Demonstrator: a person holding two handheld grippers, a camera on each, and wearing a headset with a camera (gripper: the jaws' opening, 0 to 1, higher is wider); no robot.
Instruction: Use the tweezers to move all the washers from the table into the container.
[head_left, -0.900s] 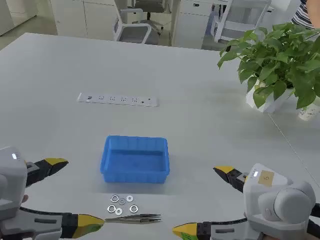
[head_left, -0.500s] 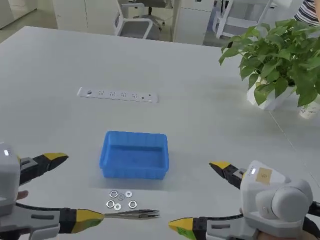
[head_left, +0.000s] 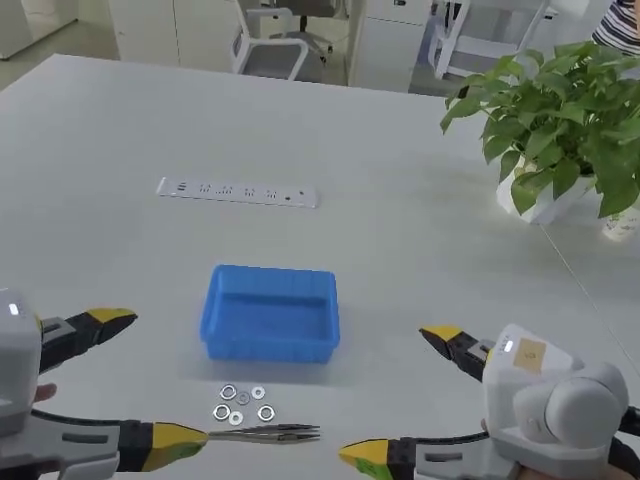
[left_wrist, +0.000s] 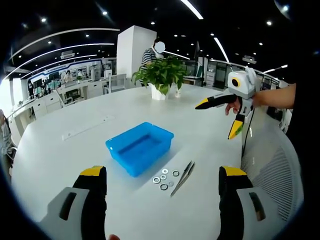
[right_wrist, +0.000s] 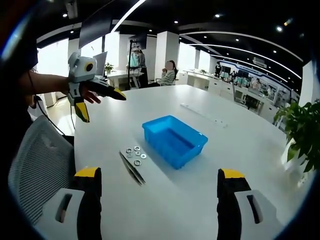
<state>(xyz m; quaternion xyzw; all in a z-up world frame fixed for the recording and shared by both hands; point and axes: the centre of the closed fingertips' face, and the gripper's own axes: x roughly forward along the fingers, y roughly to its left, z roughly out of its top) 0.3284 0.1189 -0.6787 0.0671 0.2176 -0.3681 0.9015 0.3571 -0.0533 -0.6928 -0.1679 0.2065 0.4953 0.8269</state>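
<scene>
Several small silver washers (head_left: 243, 403) lie in a cluster on the white table, just in front of an empty blue container (head_left: 270, 312). Metal tweezers (head_left: 275, 432) lie flat beside the washers, nearer to me. My left gripper (head_left: 165, 378) is open, left of the washers, holding nothing. My right gripper (head_left: 383, 395) is open too, to their right. In the left gripper view the wide-apart jaws of the left gripper (left_wrist: 162, 171) frame the washers (left_wrist: 165, 179), tweezers (left_wrist: 182, 175) and container (left_wrist: 139, 147). The right gripper (right_wrist: 160, 173) faces the container (right_wrist: 175, 139), washers (right_wrist: 135, 151) and tweezers (right_wrist: 131, 170).
A white power strip (head_left: 237, 192) lies on the table beyond the container. A potted plant (head_left: 560, 120) stands at the far right. Office chairs (head_left: 270, 45) stand past the table's far edge. A mesh chair (right_wrist: 30, 165) is close behind me.
The head view has shifted slightly. Both grippers stay open at about the same places. The tweezers and washers have not moved.
</scene>
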